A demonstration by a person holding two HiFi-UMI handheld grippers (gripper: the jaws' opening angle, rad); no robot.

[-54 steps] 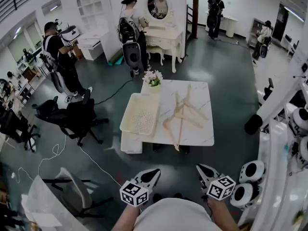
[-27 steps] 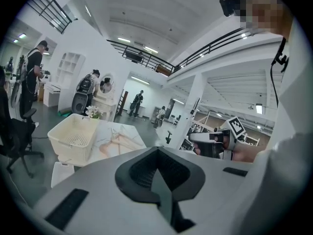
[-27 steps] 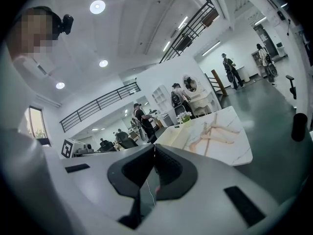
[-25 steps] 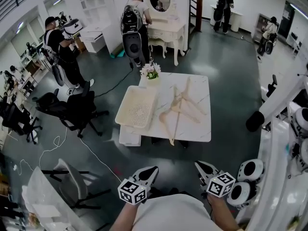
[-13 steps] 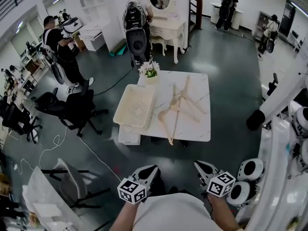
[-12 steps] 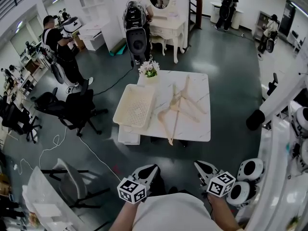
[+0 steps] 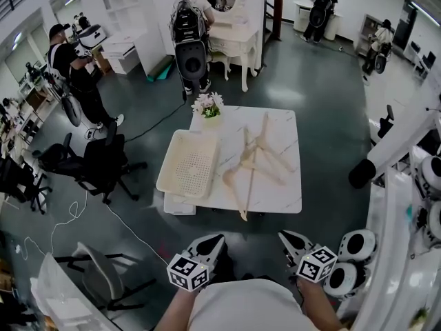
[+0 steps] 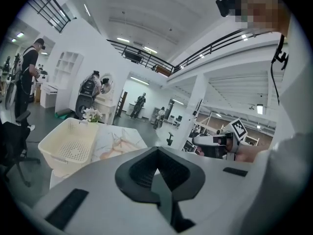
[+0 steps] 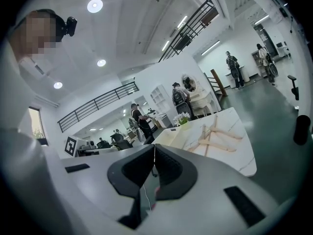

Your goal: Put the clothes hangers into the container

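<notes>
**Both claws clenched and empty, hangers on the table ahead**

A person holds the left gripper (image 7: 212,242) and the right gripper (image 7: 288,241) low and close to the body, side by side, both pointing towards a white marble table (image 7: 279,195) that stands well apart from them across a dark floor. In the left gripper view the left gripper (image 8: 157,151) has its jaws pressed together at the tips with nothing between them. In the right gripper view the right gripper (image 9: 154,147) is likewise clenched on nothing.

The wooden clothes hangers (image 7: 253,161) lie in a loose, overlapping heap on the tabletop, straight ahead of the two claws and between their lines of aim. There appear to be three or four, though the tangle makes the count uncertain. They show just above and left of the left claw's tips (image 8: 120,146) and up and to the right of the right claw's tips (image 9: 215,133).

The container, a cream perforated basket (image 7: 187,171), sits at the table's left side, ahead and left of the left claw, beside the hangers but not touching them. Nothing shows inside it. A small pot of flowers (image 7: 209,107) stands beyond the basket on the table's far corner.
</notes>
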